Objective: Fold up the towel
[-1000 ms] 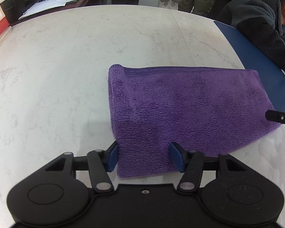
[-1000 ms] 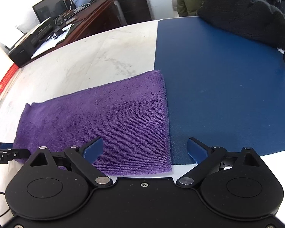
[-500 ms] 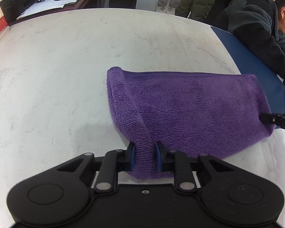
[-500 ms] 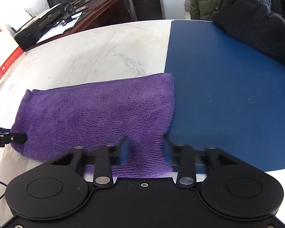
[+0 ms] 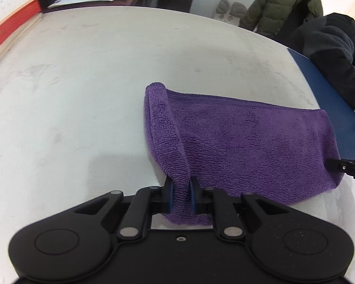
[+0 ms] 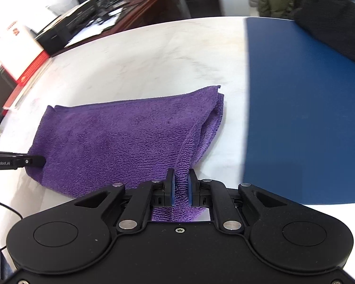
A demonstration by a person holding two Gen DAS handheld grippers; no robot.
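The purple terry towel (image 5: pixel 243 142) lies on the white marble-look table (image 5: pixel 82 94), its long axis running crosswise from the left gripper (image 5: pixel 181 189) to the right gripper (image 6: pixel 181 184). It is a folded, doubled band of looped microfibre pile with fine ribbed rows. The far long edge lies flat on the table, while the near edge is drawn up at both ends.

The left gripper's blue pads are pressed together on the towel's near left corner; the cloth is bunched between them and a short tuft pokes out below, toward the gripper's body. From that pinch a raised ridge of cloth runs away from the gripper to a rounded, rolled fold at the far left corner.

The right gripper is likewise clamped on the near right corner, with the cloth pinched narrow between the pads and a flap showing behind them. Ahead of it the towel's right end shows layered edges and a pointed far corner.

Each gripper's black fingertip shows in the other's view, at the towel's opposite end.

Just right of the right gripper lies a smooth dark blue mat (image 6: pixel 303 108), near the towel's right end but apart from it. A person in a dark fleece jacket (image 5: pixel 331 54) leans on the mat's far side.
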